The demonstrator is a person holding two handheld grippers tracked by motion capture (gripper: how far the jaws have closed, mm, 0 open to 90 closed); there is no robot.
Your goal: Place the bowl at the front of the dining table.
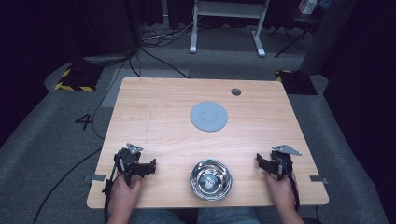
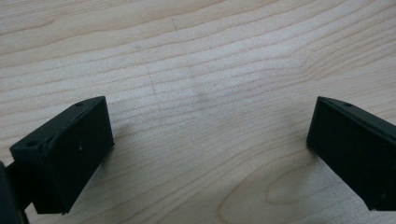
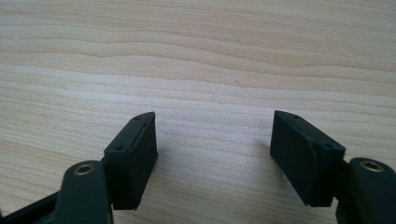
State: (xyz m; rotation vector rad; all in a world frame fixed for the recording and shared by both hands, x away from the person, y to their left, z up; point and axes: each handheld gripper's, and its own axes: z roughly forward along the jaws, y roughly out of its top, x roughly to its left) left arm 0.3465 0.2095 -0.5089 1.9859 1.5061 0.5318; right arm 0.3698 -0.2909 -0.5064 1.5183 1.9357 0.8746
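A shiny steel bowl (image 1: 210, 179) sits near the front edge of the wooden table (image 1: 154, 112), between my two hands. A flat grey round disc (image 1: 208, 116) lies farther back at the table's middle. My left gripper (image 1: 148, 167) rests on the table left of the bowl. In the left gripper view, my left gripper (image 2: 210, 140) has its jaws wide apart over bare wood. My right gripper (image 1: 261, 162) rests right of the bowl. The right gripper view shows my right gripper (image 3: 215, 144) open, with nothing between its fingers (image 3: 133, 154).
A small round cable hole (image 1: 236, 92) sits near the table's far edge. Beyond the table are grey carpet, floor cables (image 1: 154, 56) and the white legs of another desk (image 1: 226, 28). Yellow-black striped plates (image 1: 77, 77) lie on the floor at the far corners.
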